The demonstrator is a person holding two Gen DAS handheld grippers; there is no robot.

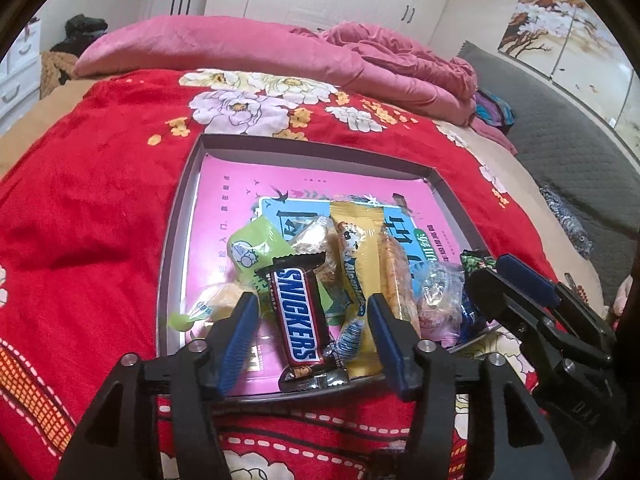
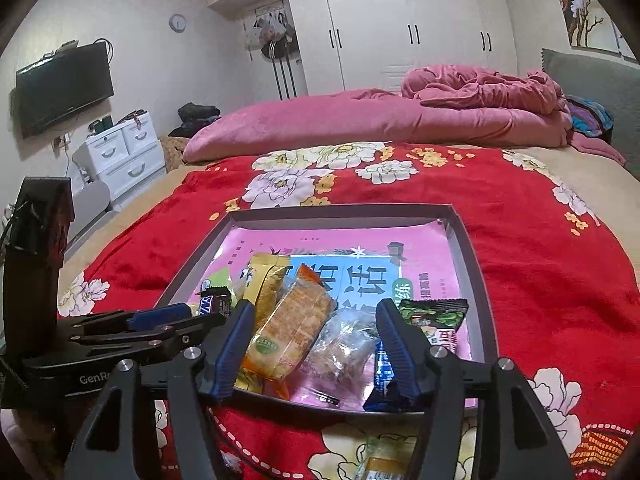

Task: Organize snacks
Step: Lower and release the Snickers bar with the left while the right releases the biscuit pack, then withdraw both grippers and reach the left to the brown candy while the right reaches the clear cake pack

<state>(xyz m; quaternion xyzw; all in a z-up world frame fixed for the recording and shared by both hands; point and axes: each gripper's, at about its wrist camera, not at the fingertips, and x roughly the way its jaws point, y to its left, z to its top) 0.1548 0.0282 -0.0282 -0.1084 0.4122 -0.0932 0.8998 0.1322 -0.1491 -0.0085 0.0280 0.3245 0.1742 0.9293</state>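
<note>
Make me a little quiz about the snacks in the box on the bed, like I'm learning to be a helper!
1. True or false: the Snickers bar lies inside the box.
2. Which is pinching a snack right now? A) the left gripper B) the right gripper C) neither
3. Fill in: the box sits on a ____ blanket with flowers.

Key
1. True. It lies on the pile near the front edge.
2. C. Both sets of jaws stand open, with snacks between them but not squeezed: the Snickers bar in the left, the orange cracker pack in the right.
3. Red.
</note>
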